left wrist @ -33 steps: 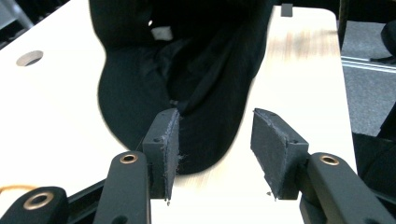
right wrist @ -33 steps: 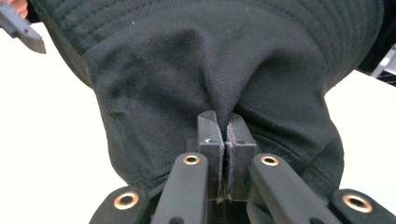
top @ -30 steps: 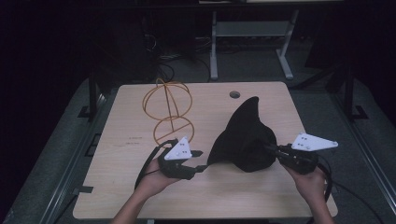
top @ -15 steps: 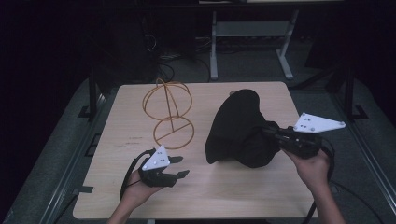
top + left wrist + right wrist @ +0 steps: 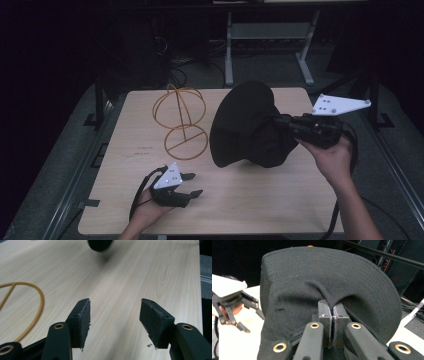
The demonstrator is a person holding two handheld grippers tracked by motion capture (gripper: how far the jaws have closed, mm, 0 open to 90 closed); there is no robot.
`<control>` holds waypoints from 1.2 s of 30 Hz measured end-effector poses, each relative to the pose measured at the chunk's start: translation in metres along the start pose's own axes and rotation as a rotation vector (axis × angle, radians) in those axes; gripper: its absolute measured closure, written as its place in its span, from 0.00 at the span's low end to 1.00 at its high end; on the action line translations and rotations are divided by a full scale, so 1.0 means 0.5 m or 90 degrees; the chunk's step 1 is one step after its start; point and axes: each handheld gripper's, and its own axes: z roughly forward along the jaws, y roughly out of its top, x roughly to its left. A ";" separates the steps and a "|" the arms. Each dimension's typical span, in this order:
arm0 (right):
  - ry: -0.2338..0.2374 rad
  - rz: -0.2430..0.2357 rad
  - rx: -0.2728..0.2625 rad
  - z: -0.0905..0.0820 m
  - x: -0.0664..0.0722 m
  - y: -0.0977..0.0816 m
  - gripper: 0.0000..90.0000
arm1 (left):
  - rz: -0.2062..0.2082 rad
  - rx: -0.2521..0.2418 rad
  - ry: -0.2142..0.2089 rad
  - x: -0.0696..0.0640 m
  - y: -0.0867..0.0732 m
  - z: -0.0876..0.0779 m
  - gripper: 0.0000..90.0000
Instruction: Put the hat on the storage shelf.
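While pinched (right claw point(image 5: 333, 322)), cap point(image 5: 250, 125) brim points up.

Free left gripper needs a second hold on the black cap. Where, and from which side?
Take the cap's lower rim on the side facing the left gripper, coming in from the left and below. The right gripper already pinches the crown fabric on the far side, and that hanging edge looks thin enough for the open jaws to close on it.

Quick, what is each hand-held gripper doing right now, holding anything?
Left hand-held gripper: open, nothing between its jaws, which have just been opening.
Right hand-held gripper: shut on the black cap, pinching its fabric.
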 end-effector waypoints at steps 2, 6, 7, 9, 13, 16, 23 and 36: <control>0.006 -0.006 0.000 0.005 -0.002 0.018 0.97 | 0.001 0.004 -0.004 -0.001 -0.001 0.004 0.44; 0.014 -0.020 -0.001 0.017 0.001 0.052 0.97 | 0.003 0.008 -0.006 -0.002 -0.001 0.008 0.42; 0.016 -0.022 -0.001 0.020 0.003 0.060 0.97 | 0.003 0.007 -0.008 -0.002 -0.001 0.008 0.42; 0.024 -0.029 -0.004 0.029 0.007 0.079 0.97 | 0.004 0.007 -0.008 -0.001 -0.002 0.009 0.42; 0.035 -0.045 -0.007 0.049 0.015 0.116 0.97 | 0.009 0.008 -0.011 0.000 -0.004 0.008 0.42; 0.044 -0.046 -0.013 0.065 0.017 0.141 0.97 | 0.007 0.008 -0.013 0.000 -0.004 0.009 0.42; 0.066 -0.054 -0.014 0.117 0.022 0.196 0.97 | 0.010 0.009 -0.015 0.002 -0.006 0.009 0.42; 0.088 -0.072 0.010 0.215 0.027 0.284 0.97 | 0.006 0.011 -0.010 0.007 -0.011 0.008 0.42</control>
